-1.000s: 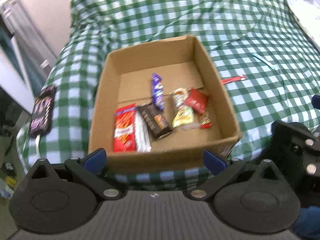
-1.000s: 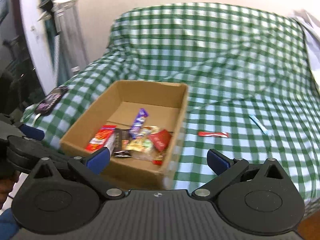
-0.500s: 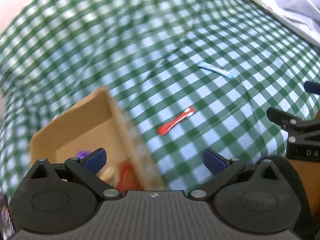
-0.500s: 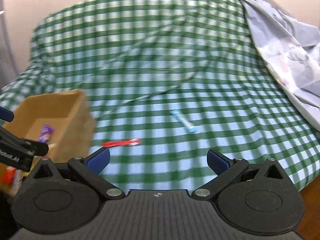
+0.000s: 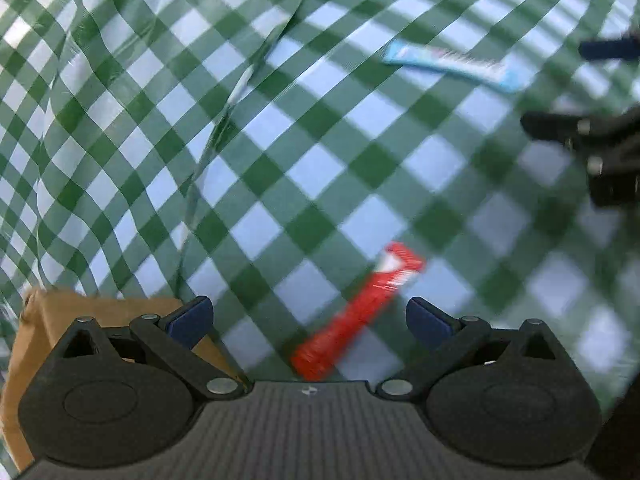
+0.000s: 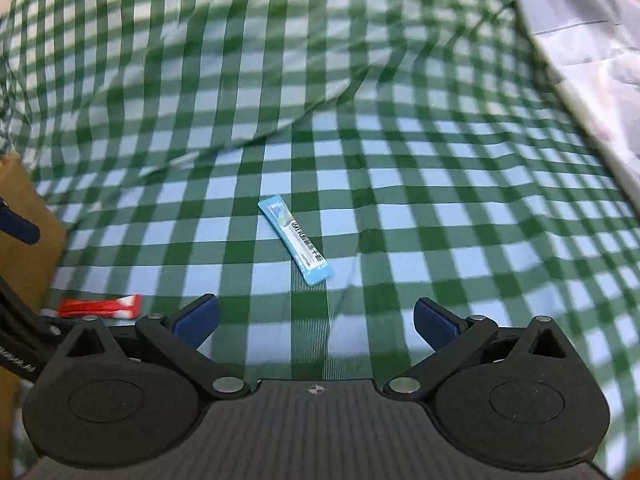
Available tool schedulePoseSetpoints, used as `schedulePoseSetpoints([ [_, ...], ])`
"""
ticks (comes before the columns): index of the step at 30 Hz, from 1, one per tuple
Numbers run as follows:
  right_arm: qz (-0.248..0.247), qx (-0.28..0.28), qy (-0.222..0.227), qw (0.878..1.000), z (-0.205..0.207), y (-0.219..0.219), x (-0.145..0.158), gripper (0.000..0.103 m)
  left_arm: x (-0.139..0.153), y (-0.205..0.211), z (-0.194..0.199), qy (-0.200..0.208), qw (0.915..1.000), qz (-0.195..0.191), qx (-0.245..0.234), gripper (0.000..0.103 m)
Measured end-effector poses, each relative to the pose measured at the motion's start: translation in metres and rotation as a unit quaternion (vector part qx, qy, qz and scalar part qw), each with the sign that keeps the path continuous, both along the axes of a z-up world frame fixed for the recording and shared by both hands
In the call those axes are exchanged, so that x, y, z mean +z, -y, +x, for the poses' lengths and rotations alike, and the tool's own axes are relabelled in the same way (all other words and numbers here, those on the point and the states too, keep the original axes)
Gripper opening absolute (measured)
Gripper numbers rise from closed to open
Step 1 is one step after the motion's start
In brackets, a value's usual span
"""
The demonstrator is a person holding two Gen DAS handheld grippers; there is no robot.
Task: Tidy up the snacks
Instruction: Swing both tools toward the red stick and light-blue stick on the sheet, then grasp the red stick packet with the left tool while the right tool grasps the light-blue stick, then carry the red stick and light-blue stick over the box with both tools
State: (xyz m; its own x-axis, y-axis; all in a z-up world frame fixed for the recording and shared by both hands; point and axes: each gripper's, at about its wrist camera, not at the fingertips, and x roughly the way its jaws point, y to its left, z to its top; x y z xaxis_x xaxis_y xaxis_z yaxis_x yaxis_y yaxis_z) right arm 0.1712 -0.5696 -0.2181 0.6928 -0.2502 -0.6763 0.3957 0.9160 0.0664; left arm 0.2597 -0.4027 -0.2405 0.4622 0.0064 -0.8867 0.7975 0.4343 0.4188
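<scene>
**Two loose stick packets, both jaw pairs spread wide**

Left gripper (image 5: 307,316) spread wide and holding nothing. Red stick packet (image 5: 357,313) flat on the checked cloth (image 5: 256,160), slanting between the jaws, lower end close to the gripper body, upper end just past the right-hand tip. Cardboard box (image 5: 28,344) partly behind the left-hand jaw, contents out of sight.

Right gripper (image 6: 316,318) likewise gaping and empty. Blue stick packet (image 6: 295,239) ahead of the jaws, roughly centred on the gap, apart from both tips, running near lengthwise along the approach line and slightly slanted. Same red packet visible low and outside the left-hand jaw; a pale sheet (image 6: 592,40) far off beyond the right-hand jaw.

Probably very light, thin and floppy, both packets; glossy wrapper likely slippery, sealed ends flatter and stiffer than the filled middle. Soft, rumpled cloth underneath, so likely to give and bunch under downward pressure. Best taken across the narrow width near mid-length, jaws straddling the long edges, to limit drooping and sliding. Gentle squeeze advisable, contents possibly crushable. Risk of pinching cloth along with the wrapper.
</scene>
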Motion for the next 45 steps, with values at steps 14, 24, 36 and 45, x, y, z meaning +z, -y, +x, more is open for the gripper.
schedulePoseSetpoints([
  [14,-0.045,0.067,0.044,0.996,0.076,0.017,-0.049,0.103,-0.018,0.001,0.057,-0.081,0.9960,0.013,0.034,0.102],
  [24,-0.025,0.063,0.028,0.997,0.055,0.011,-0.029,0.019,0.002,-0.019,0.052,-0.098,0.9926,-0.026,0.066,0.011],
  [36,0.030,-0.005,0.085,0.996,-0.033,-0.028,0.043,0.019,0.098,-0.067,-0.040,-0.057,0.9827,-0.149,0.095,0.011],
  [45,0.041,0.007,0.119,0.992,-0.109,-0.108,0.097,0.019,0.177,-0.145,-0.127,-0.011,0.9674,-0.211,0.139,0.011],
])
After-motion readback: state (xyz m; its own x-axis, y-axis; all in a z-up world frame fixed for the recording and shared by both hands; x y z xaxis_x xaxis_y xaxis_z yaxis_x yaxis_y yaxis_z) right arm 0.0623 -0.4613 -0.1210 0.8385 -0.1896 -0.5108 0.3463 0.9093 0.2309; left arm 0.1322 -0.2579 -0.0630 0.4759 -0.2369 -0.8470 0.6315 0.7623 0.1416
